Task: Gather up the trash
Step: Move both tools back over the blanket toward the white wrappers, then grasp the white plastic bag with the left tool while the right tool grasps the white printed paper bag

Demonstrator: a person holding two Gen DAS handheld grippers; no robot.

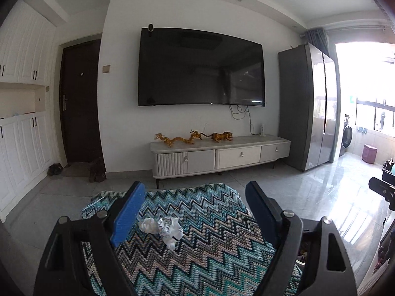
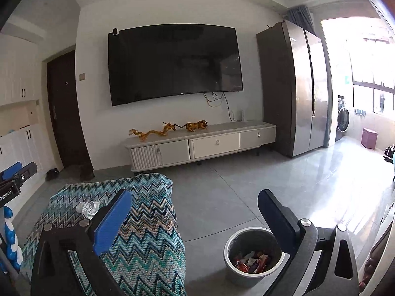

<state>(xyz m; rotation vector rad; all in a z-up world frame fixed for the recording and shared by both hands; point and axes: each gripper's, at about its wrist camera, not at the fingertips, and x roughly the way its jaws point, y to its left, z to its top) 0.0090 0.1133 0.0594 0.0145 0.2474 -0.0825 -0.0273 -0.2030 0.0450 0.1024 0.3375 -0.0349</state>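
Crumpled white paper trash (image 1: 164, 228) lies on a zigzag-patterned cloth-covered table (image 1: 209, 241). My left gripper (image 1: 195, 197) is open and empty, above the table, with the trash between and just below its fingers. In the right wrist view the same trash (image 2: 87, 207) lies on the table (image 2: 148, 234) to the left. My right gripper (image 2: 195, 204) is open and empty, held over the table's right edge. A grey trash bin (image 2: 253, 255) with wrappers inside stands on the floor below it. The left gripper (image 2: 14, 172) shows at the left edge.
A TV cabinet (image 1: 219, 156) with dragon and tiger figurines stands against the far wall under a large TV (image 1: 201, 67). A tall refrigerator (image 1: 308, 106) stands at the right. Grey tiled floor (image 2: 271, 180) lies between the table and the cabinet.
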